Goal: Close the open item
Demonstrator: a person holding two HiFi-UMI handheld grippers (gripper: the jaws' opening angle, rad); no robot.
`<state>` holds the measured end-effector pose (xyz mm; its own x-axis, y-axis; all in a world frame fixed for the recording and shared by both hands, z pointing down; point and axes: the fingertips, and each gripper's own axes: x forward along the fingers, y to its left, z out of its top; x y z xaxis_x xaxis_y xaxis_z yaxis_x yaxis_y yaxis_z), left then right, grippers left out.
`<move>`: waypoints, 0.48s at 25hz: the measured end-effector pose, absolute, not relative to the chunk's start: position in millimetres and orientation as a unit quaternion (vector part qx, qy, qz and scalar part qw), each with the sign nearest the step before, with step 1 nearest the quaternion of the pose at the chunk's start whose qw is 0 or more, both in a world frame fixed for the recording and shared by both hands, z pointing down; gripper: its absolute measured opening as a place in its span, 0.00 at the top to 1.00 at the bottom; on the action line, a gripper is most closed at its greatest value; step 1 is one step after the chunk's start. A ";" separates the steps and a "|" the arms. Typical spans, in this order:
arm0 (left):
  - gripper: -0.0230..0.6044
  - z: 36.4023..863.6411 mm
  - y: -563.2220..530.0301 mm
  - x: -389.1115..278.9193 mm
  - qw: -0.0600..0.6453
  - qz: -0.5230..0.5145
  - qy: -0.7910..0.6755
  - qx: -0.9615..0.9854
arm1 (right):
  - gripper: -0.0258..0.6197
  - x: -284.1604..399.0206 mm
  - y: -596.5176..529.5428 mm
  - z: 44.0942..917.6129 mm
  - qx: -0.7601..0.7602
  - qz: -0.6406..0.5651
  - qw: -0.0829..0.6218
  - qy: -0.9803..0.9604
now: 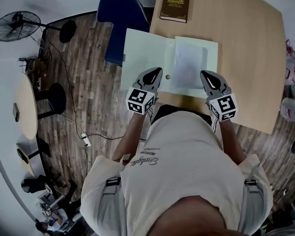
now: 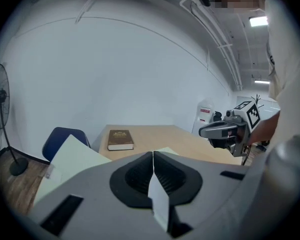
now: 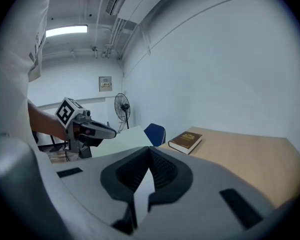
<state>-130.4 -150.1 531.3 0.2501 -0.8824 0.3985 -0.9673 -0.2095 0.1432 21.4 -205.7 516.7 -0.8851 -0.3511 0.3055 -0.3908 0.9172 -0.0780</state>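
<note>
Nearby, open folder (image 1: 143,53), brown book (image 1: 175,6), blue chair (image 1: 122,14)

White walls (image 2: 115,59), wood-plank floor (image 1: 91,77), blue chair (image 1: 119,16), standing fan (image 1: 14,26)

This looks like an office room. A pale wooden desk (image 1: 246,43), a blue chair (image 1: 119,14), a standing fan (image 1: 12,26) and ceiling strip lights (image 3: 65,31) show it.

Pale wooden table (image 1: 250,48), rounded at the corners. Carries at the far left corner a closed brown book (image 1: 175,6), lying flat with a gold emblem upward. Carries by the near edge, toward the left, an open pale-green folder (image 1: 145,50), spread flat, its left cover jutting out past the left edge. Shows a white sheet (image 1: 189,65) on the folder's right half. Keeps book and folder near, not touching.
</note>
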 end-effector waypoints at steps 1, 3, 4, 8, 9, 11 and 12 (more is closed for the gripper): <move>0.94 529.7 -146.9 -140.4 0.182 0.112 -0.608 0.765 | 0.97 13.8 -201.7 515.3 0.185 0.065 0.146 -0.970; 0.94 526.0 -140.7 -161.8 0.177 0.108 -0.620 0.757 | 0.97 1.4 -197.4 513.9 0.177 0.059 0.149 -0.971; 0.94 524.4 -137.4 -173.6 0.174 0.107 -0.627 0.752 | 0.97 -3.4 -196.6 514.2 0.177 0.058 0.150 -0.971; 0.94 517.9 -118.9 -231.5 0.172 0.099 -0.663 0.721 | 0.97 -22.6 -189.5 516.5 0.170 0.060 0.159 -0.971; 0.94 517.7 -113.1 -247.6 0.173 0.098 -0.673 0.712 | 0.97 -28.8 -186.4 516.2 0.165 0.058 0.160 -0.971; 0.94 522.9 -100.3 -275.9 0.183 0.099 -0.689 0.694 | 0.97 -38.8 -181.0 515.7 0.157 0.056 0.162 -0.973; 0.94 528.2 -93.8 -287.3 0.192 0.100 -0.694 0.687 | 0.97 -42.0 -179.9 515.4 0.156 0.058 0.161 -0.973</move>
